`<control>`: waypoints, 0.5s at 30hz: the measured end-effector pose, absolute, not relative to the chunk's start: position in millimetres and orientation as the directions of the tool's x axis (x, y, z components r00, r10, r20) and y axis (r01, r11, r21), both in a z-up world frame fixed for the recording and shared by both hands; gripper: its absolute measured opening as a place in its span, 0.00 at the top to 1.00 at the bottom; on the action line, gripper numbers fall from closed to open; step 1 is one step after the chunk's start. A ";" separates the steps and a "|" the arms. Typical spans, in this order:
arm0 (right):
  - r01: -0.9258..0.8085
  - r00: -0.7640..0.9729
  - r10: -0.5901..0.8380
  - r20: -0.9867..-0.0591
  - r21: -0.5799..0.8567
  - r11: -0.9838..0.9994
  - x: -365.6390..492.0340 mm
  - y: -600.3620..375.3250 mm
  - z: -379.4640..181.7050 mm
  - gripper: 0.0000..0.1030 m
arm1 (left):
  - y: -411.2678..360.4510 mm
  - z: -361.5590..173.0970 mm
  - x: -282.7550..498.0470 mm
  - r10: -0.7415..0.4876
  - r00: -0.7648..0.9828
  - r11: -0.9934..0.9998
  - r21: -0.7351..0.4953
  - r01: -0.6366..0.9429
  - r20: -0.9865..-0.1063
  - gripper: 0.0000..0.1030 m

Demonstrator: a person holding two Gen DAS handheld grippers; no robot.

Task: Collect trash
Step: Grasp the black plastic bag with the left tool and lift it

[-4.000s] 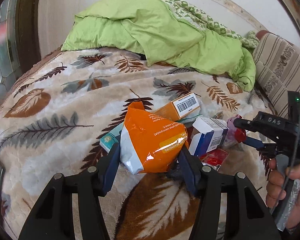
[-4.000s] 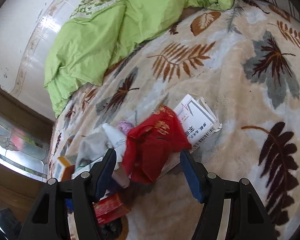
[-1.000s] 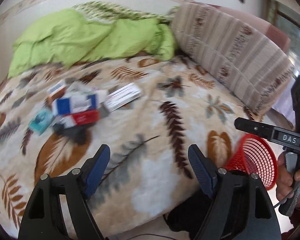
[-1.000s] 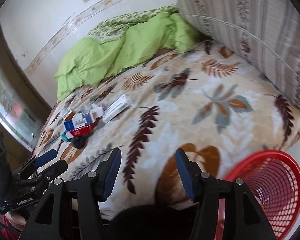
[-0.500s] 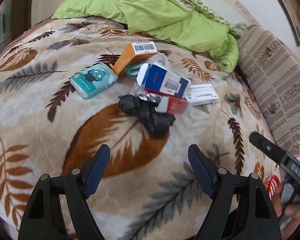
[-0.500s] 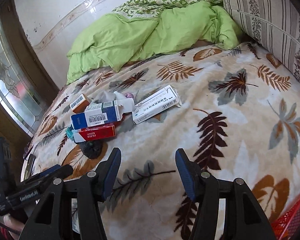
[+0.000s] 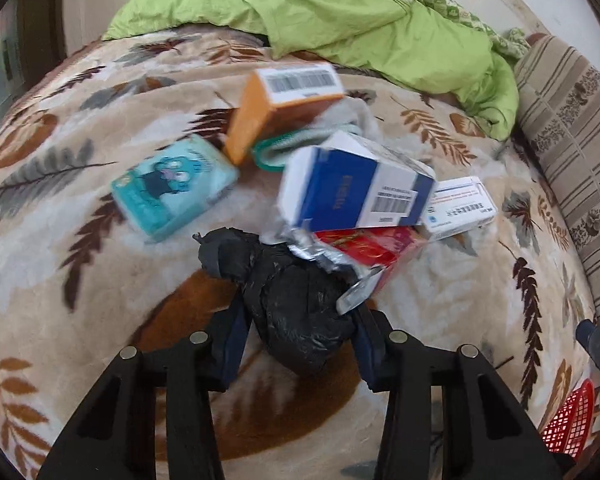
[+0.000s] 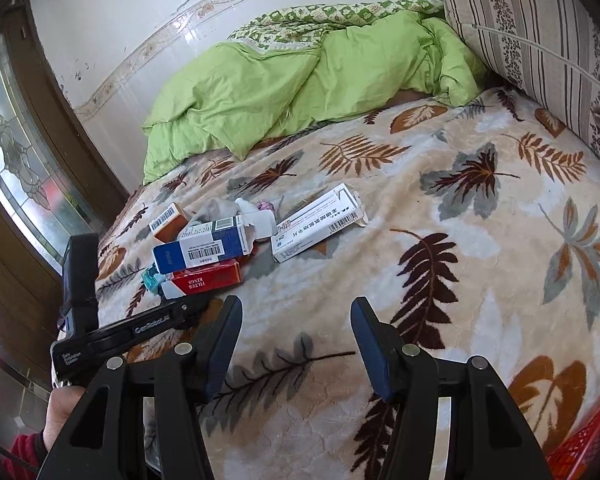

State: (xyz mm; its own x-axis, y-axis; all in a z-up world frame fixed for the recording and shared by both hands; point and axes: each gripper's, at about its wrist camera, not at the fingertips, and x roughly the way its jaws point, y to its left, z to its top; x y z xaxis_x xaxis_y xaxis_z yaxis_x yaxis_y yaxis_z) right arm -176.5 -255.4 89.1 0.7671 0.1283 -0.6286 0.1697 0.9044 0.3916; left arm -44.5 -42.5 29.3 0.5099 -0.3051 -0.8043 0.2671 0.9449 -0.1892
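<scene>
A crumpled black plastic bag lies on the leaf-patterned blanket at the near edge of a trash pile. My left gripper has come down over it. Its jaws are closing, with the bag between them and both blue pads touching its sides. Behind the bag lie a red cigarette box, a blue and white box, an orange box, a teal packet and a white box. My right gripper hovers open over bare blanket, right of the pile, holding nothing.
A red mesh basket stands off the bed's near right corner. A green duvet is bunched at the far side. A striped cushion lines the right edge. A wooden door with patterned glass is on the left.
My left gripper swung from the basket side to the pile, dropped onto the black bag and narrowed its jaws around it. The right gripper turned towards the pile, then held still.
</scene>
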 end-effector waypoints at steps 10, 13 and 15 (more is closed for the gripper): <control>0.115 0.709 0.252 -0.659 0.461 0.880 -146.5 -230.3 73.9 0.38 | 32.3 47.6 -59.5 -0.251 0.592 0.966 -0.161 0.202 -0.766 0.57; 0.124 0.678 0.301 -0.670 0.509 0.852 -130.1 -221.4 66.5 0.38 | 44.0 50.2 -60.2 -0.234 0.610 0.970 -0.143 0.194 -0.757 0.57; 0.132 0.681 0.314 -0.661 0.533 0.836 -116.1 -215.5 69.5 0.38 | 49.9 51.4 -60.7 -0.241 0.614 0.969 -0.153 0.194 -0.752 0.57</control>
